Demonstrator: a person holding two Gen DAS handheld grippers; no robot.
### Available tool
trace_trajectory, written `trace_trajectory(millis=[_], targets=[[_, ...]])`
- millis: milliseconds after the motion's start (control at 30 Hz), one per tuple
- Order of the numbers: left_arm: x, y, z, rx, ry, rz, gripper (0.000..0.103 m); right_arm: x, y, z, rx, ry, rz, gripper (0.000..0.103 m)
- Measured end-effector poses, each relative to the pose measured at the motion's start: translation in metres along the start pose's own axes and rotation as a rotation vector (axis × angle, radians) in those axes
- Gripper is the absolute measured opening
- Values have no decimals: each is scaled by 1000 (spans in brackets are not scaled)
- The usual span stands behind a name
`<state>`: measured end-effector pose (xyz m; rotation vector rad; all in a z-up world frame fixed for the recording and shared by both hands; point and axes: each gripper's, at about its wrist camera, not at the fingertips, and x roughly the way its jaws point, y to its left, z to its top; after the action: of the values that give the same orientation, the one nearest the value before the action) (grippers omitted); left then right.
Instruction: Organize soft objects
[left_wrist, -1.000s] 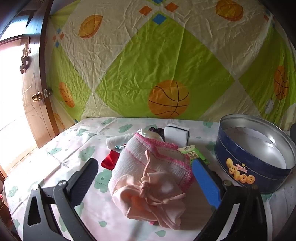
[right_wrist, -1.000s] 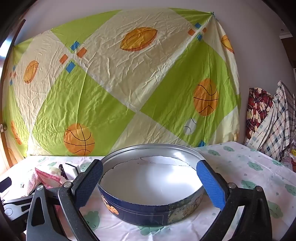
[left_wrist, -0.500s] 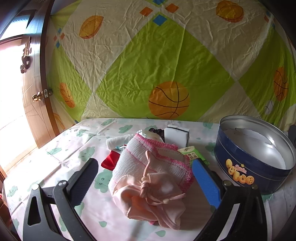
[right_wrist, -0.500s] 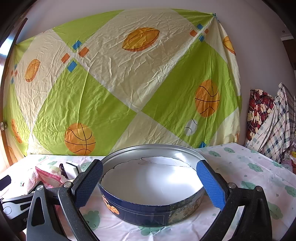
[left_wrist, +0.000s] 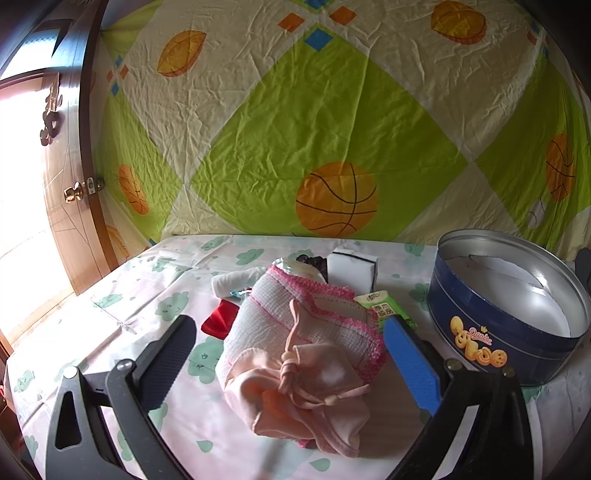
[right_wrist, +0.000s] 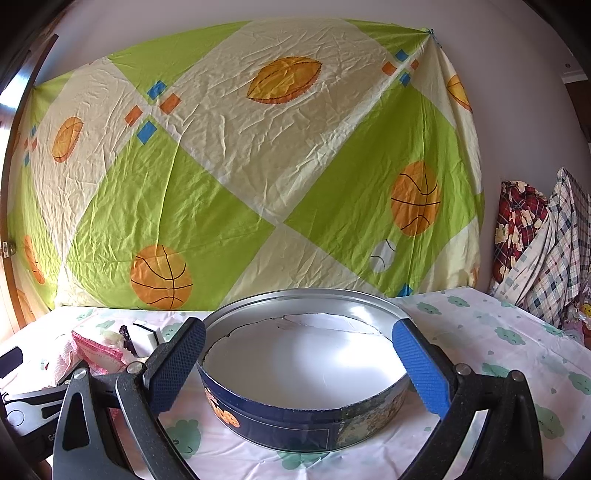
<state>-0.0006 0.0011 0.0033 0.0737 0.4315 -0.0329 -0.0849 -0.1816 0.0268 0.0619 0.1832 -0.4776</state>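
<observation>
Two grippers are in view, both with fingers spread wide and holding nothing. The left gripper (left_wrist: 288, 362) hangs over a heap of soft items on the cloud-print tablecloth (left_wrist: 147, 291); the heap lies between its fingers, and contact cannot be told. On the near side of the heap lies a pale pink cloth bag (left_wrist: 306, 398), crumpled, with a knotted drawstring on top. Beneath and behind it sits a white gauze cloth (left_wrist: 295, 314) with a pink crocheted edge, loosely folded. A red fabric piece (left_wrist: 219, 319) shows at the heap's left, a rolled white cloth (left_wrist: 236, 282) farther back, and a green packet (left_wrist: 384, 308) at the right edge. A white block with a black band (left_wrist: 352, 267) stands at the far side.

To the right of the heap, apart from it, stands a round blue tin (left_wrist: 491, 332), lid off. It holds only a white paper liner (right_wrist: 306, 362), torn along its far edge. The right gripper (right_wrist: 299, 362) hangs with its fingers on either side of the tin's near wall. A sports-print sheet (right_wrist: 258, 166) covers the far wall.
</observation>
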Motion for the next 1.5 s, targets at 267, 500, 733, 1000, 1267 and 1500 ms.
trace_trajectory(millis=[267, 500, 733, 1000, 1267, 1500], targets=[[0, 0, 0, -1, 0, -1, 103, -1, 1, 1, -6, -9, 3, 102], [0, 0, 0, 0, 0, -1, 103, -1, 1, 1, -7, -8, 3, 102], [0, 0, 0, -1, 1, -1, 103, -1, 1, 1, -7, -9, 4, 102], [0, 0, -1, -4, 3, -5, 103, -1, 1, 1, -7, -10, 5, 102], [6, 9, -4, -59, 33, -9, 103, -2, 2, 2, -14, -19, 9, 102], [9, 18, -7, -105, 83, -13, 103, -7, 4, 3, -24, -37, 28, 102]])
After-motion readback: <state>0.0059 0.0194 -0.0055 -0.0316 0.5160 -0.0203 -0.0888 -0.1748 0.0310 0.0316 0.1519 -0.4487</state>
